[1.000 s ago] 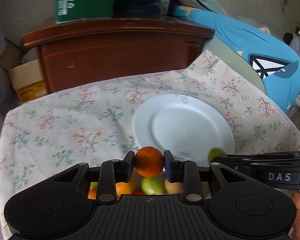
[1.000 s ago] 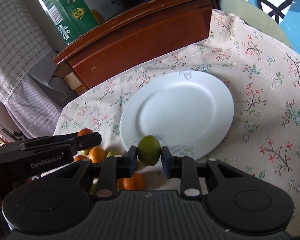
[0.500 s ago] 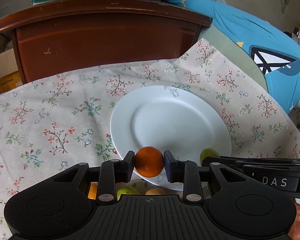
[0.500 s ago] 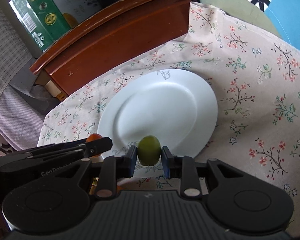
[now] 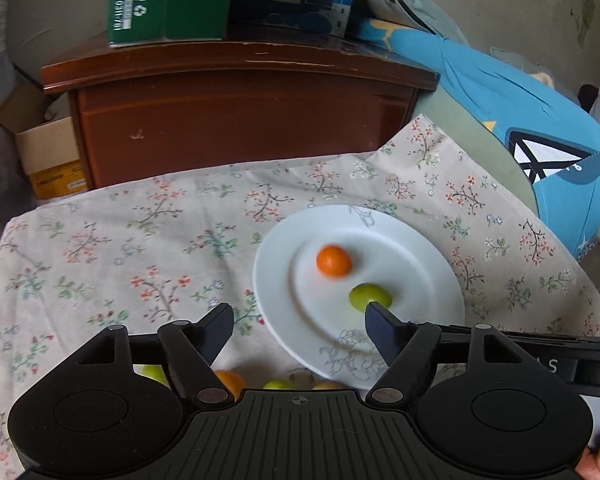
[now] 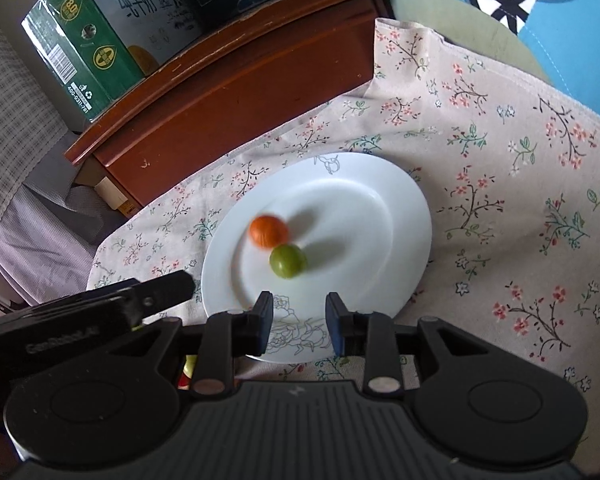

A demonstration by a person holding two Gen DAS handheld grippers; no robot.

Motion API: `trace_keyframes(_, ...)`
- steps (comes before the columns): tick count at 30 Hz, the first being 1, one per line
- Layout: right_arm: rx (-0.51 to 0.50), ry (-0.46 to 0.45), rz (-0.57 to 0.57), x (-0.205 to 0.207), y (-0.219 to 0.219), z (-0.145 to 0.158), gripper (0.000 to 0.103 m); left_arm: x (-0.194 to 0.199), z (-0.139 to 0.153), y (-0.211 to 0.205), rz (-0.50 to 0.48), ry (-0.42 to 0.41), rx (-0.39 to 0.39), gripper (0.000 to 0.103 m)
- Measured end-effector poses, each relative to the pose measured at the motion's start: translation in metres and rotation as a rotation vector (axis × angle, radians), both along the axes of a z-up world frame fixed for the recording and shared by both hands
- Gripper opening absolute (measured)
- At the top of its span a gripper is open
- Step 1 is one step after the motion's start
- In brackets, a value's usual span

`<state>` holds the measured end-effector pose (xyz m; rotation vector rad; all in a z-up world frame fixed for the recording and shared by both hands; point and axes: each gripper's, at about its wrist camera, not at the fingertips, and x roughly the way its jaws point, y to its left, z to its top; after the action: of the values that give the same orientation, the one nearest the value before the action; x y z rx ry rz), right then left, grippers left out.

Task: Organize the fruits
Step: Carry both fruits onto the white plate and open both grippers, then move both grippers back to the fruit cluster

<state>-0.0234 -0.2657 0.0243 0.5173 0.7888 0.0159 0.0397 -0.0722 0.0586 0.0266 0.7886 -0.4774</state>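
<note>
A white plate lies on the floral cloth. An orange and a green fruit lie on it, touching in the right wrist view, both slightly blurred. My left gripper is wide open and empty, just before the plate's near-left rim. My right gripper is open and empty over the plate's near rim; its arm shows at the right of the left wrist view. Several more fruits lie under the left gripper, mostly hidden.
A brown wooden cabinet stands behind the table with green and blue cartons on top. A blue cushion is at the right. A cardboard box sits on the floor at left.
Both grippers opened and let go of their fruits: the orange and the green fruit now lie on the plate. Both grippers drew back from the plate.
</note>
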Motion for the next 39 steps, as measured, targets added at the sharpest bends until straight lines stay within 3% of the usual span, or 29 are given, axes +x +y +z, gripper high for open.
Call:
trace_keyframes(8, -0.001, 0.007, 0.049, -0.009, 0.01, 0.0, 0.033, -0.018, 0.006, 0.02, 0.042, -0.016, 0.047, 0.08)
trace_keyframes(22, -0.04, 0.017, 0.118, -0.029, 0.025, 0.004, 0.035, -0.042, -0.014, 0.053, 0.155, 0.063, 0.082, 0.08)
trace_keyframes(39, -0.027, 0.056, 0.179, -0.062, 0.047, -0.007, 0.042, -0.077, -0.027, 0.056, 0.088, 0.009, 0.174, 0.08)
